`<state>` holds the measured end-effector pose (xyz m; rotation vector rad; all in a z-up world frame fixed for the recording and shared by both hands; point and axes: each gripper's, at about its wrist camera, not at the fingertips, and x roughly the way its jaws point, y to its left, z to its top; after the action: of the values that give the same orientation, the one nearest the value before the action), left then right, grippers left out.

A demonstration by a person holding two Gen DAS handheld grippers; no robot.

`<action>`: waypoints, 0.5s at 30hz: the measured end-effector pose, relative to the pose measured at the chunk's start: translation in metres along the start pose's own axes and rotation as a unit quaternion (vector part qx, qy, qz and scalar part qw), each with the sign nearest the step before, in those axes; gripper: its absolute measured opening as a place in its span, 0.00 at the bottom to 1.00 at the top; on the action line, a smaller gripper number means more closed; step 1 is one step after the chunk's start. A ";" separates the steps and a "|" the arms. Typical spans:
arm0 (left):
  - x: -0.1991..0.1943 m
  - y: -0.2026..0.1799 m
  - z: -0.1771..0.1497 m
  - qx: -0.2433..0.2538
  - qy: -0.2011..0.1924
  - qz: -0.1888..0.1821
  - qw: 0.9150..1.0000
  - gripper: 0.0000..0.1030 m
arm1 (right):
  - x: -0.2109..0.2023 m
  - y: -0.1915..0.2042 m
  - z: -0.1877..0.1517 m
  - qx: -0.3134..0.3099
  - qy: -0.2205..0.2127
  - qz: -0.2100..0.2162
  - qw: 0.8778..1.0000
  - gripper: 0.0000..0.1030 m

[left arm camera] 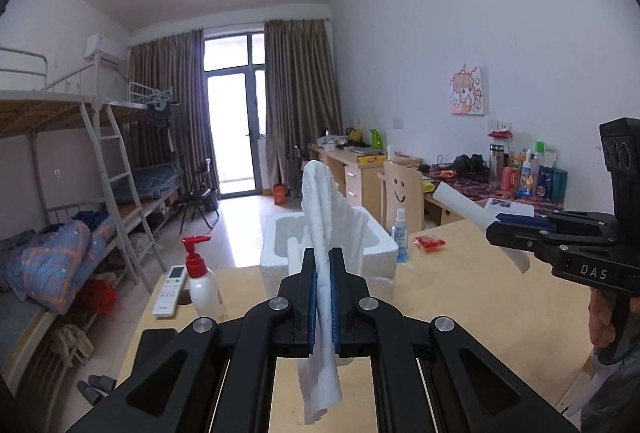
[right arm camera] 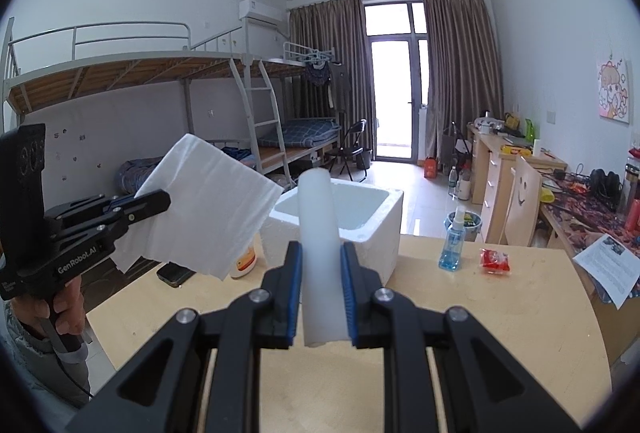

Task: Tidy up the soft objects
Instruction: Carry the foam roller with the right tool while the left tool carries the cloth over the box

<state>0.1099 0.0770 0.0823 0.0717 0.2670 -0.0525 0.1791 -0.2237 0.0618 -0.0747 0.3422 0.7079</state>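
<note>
Tissue (left arm camera: 320,233) hangs clamped in the fully closed left tongs (left arm camera: 324,297), while the right tongs (right arm camera: 320,289), barely parted, pinch a white foam roll (right arm camera: 318,233); both ride above the worktop (right arm camera: 500,313), likely bound for the foam box (right arm camera: 372,229) just beyond.

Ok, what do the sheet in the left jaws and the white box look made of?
Sheet: thin white tissue or paper towel, matte, by its embossed texture and limp drape. White box: probably expanded foam, judging by thick walls and a grainy matte surface.
</note>
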 end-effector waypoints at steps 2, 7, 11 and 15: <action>0.001 0.001 0.000 0.000 0.001 0.001 1.000 0.06 | 0.003 -0.002 0.001 0.002 0.003 -0.002 1.000 0.22; 0.008 0.003 0.002 0.002 0.003 0.002 1.000 0.06 | 0.007 -0.004 0.005 0.002 0.006 -0.008 1.000 0.22; 0.014 0.006 0.008 0.003 0.002 0.006 1.000 0.06 | 0.011 -0.007 0.011 0.004 0.004 -0.016 1.000 0.22; 0.022 0.010 0.013 0.003 0.001 0.008 1.000 0.06 | 0.021 -0.012 0.018 0.011 0.013 -0.013 1.000 0.22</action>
<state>0.1348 0.0848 0.0899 0.0803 0.2685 -0.0372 0.2068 -0.2161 0.0708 -0.0676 0.3741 0.6773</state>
